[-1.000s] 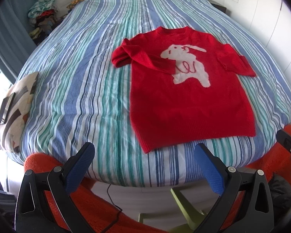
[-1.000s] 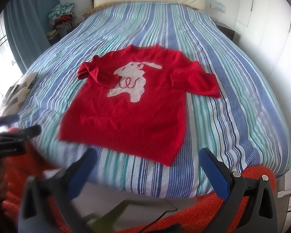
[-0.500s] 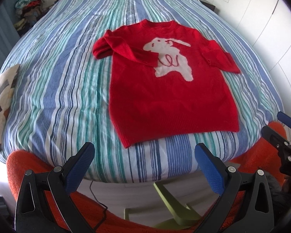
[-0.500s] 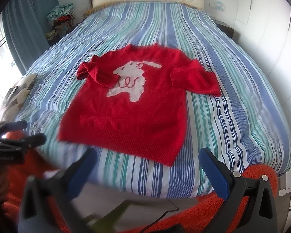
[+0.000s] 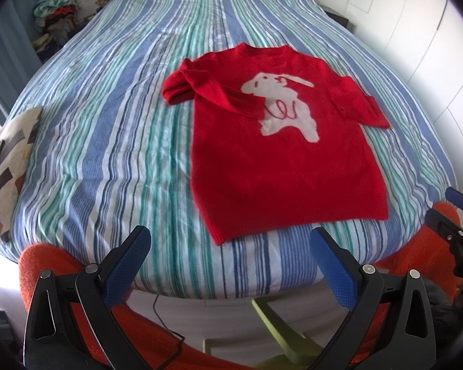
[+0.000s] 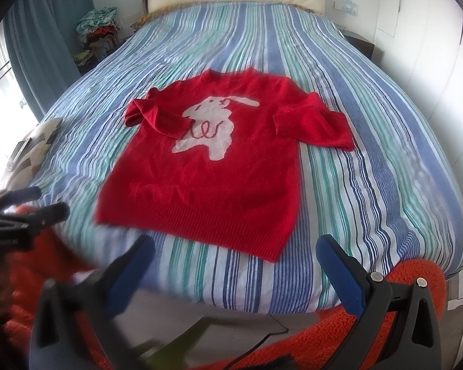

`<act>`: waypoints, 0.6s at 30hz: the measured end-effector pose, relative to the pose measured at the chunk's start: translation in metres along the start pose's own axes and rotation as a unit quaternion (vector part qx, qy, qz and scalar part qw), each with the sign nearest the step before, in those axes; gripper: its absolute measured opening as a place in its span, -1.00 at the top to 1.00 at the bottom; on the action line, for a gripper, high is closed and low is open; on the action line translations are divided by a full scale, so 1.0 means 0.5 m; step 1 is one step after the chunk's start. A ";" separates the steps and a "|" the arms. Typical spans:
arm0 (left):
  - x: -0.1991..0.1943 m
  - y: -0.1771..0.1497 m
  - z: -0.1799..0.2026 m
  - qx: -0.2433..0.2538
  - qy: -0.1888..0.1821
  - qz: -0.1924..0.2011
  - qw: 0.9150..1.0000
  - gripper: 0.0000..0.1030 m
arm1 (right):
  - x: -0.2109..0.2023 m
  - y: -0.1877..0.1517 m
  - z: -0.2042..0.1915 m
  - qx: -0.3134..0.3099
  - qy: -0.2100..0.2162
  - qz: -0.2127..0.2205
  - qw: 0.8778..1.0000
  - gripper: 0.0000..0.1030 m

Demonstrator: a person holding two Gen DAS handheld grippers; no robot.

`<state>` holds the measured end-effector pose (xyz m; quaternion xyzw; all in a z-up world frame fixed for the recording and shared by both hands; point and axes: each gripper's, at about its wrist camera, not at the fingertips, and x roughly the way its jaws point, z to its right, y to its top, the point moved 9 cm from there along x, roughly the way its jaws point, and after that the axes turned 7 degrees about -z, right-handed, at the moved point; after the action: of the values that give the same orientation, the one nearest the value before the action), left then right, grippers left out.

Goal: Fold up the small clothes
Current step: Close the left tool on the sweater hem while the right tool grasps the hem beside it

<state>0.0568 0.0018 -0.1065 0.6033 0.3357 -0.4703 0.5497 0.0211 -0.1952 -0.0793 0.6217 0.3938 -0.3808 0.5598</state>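
A small red sweater (image 5: 281,160) (image 6: 206,172) with a white rabbit on the chest lies flat, front up, near the foot of a striped bed (image 5: 108,141) (image 6: 370,160). Its left sleeve (image 5: 200,89) is folded across the body; the right sleeve (image 5: 361,104) lies out to the side. My left gripper (image 5: 230,249) hovers open just off the bed's foot edge, short of the sweater's hem. My right gripper (image 6: 234,259) is open too, empty, below the hem's right corner. Each gripper shows at the edge of the other's view.
A patterned cushion (image 5: 6,160) rests at the bed's left edge. An orange rug (image 6: 339,333) and a green chair leg (image 5: 281,326) lie below the foot of the bed. Clothes are piled (image 6: 98,27) at the far left, white cupboards (image 5: 432,40) on the right.
Both grippers stay open. The left wrist view has swung, so the sweater sits further right and higher in it. The right wrist view has crept slightly closer to the bed.
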 end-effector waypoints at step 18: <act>0.263 -0.020 -0.018 -0.101 -0.167 -0.105 0.975 0.02 | 0.202 -0.034 0.145 0.150 0.147 -0.071 0.975 -1.00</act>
<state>0.0929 -0.0023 -0.2334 0.4190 0.3464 -0.5834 0.6034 0.0433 -0.2600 -0.1843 0.7182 0.4535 -0.3787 0.3675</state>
